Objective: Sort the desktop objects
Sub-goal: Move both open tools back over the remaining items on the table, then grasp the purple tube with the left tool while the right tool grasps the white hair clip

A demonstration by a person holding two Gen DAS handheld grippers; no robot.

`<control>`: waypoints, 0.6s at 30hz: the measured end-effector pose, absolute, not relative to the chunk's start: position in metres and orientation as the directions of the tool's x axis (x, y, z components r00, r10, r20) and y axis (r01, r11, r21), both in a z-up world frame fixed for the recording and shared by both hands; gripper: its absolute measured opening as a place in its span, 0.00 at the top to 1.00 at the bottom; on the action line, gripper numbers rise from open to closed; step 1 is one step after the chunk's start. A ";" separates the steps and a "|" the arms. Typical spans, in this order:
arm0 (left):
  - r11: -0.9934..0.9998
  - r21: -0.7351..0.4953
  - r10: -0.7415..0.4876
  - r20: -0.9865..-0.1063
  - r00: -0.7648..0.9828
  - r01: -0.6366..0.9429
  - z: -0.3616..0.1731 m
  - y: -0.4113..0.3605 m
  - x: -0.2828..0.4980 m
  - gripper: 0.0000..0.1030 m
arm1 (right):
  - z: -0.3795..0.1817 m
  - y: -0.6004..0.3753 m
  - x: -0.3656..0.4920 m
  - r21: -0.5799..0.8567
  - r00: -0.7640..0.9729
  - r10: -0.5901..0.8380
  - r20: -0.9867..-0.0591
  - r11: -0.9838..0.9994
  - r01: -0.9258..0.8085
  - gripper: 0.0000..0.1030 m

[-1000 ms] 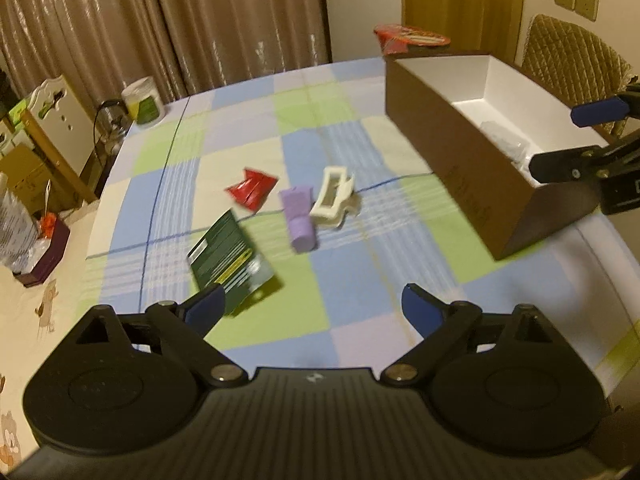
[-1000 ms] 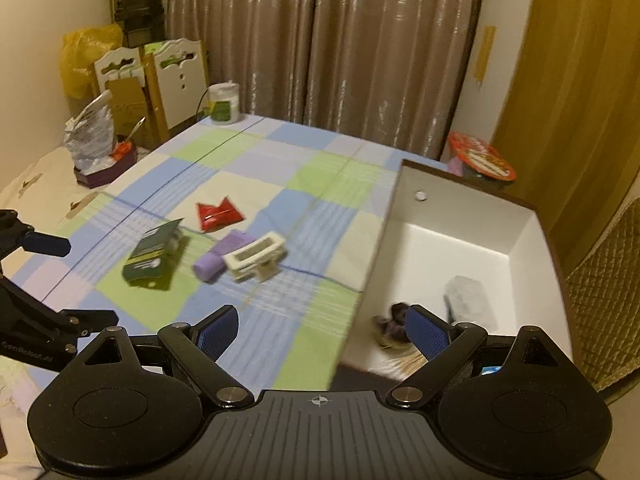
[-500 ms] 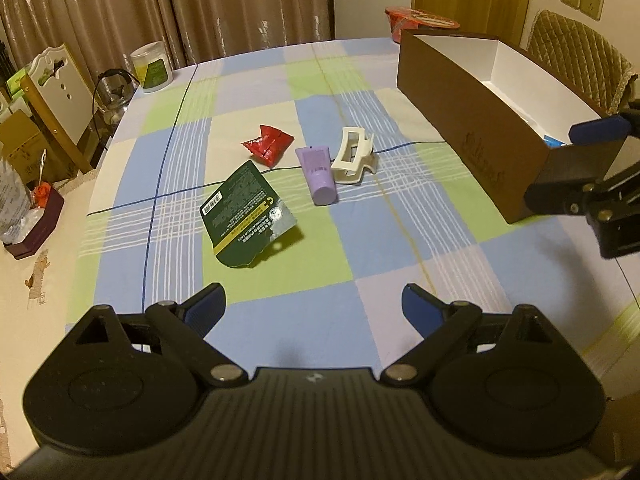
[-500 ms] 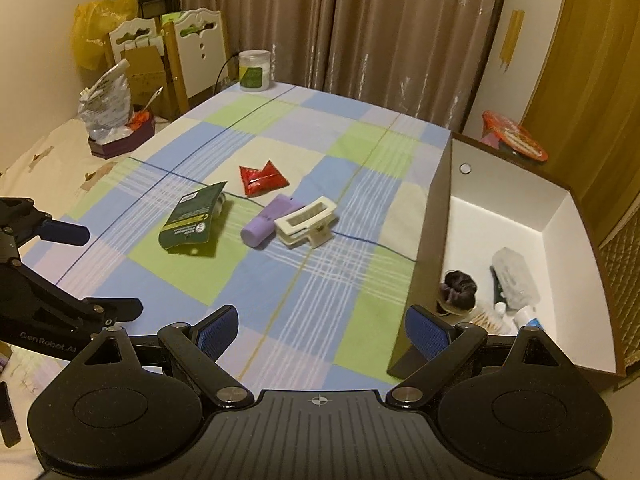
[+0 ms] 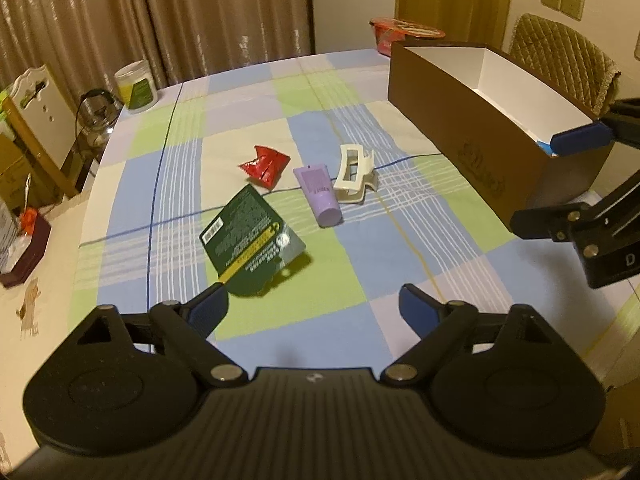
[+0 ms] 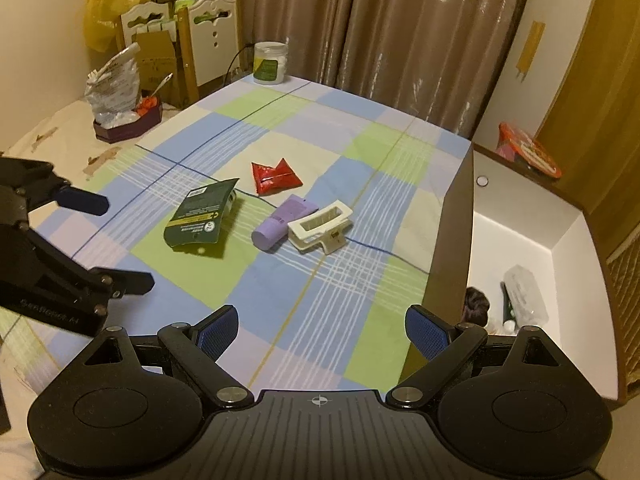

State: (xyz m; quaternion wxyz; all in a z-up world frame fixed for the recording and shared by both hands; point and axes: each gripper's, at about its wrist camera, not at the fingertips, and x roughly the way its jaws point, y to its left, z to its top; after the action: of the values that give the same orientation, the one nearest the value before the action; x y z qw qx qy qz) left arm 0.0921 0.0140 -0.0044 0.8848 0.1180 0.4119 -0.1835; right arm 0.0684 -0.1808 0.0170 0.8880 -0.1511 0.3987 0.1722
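Start from the box (image 6: 516,232): it sits at the right edge of the bench (image 5: 256,120) and already holds a dark hair tie and a clear packet, so it reads as the drop spot. Everything loose lies left of the box, well apart from its wall.

Next biggest is the green card pack (image 5: 252,246), farthest from the box of the four and nearest your left gripper (image 5: 314,310). It lies flat with one corner lifted, so come in low and catch that raised edge; a straight-down pinch on a flat card will likely slip.

Left gripper's jaws are apart with nothing between them; they've just been closing a bit, so open back up before you drop onto the pack. Right gripper (image 6: 320,330) is also wide apart and empty, hovering beside the near corner of the box.

Then the white hair clip (image 6: 320,226), closest to the box of the loose things. It touches the purple tube (image 6: 282,220) on its far-from-box side. Take the clip with your right gripper across its narrow body, lift straight up so you don't roll the tube.

The tube is round and will probably roll; grip across its middle.

Smallest, the red sachet (image 6: 276,176), lies beyond the tube from the box, apart from it. It's crumpled, so pinch a raised fold.
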 end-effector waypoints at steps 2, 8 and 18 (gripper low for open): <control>0.903 0.054 -0.232 -0.772 0.591 0.426 -0.007 0.012 0.101 0.18 | 0.017 -0.181 0.073 -0.144 0.621 0.183 -0.762 0.887 -0.438 0.10; 0.905 0.059 -0.226 -0.773 0.592 0.422 -0.014 -0.003 0.132 0.29 | 0.012 -0.182 0.103 -0.162 0.609 0.230 -0.759 0.840 -0.518 0.10; 0.919 0.046 -0.206 -0.792 0.575 0.392 -0.033 -0.030 0.179 0.37 | 0.000 -0.186 0.170 -0.182 0.579 0.272 -0.769 0.775 -0.606 0.10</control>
State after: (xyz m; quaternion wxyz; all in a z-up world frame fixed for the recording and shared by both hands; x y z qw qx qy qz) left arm 0.1787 -0.0301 -0.0328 0.8807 0.1088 0.4287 -0.1697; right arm 0.1701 -0.1865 0.0001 0.8612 -0.2184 0.3816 0.2549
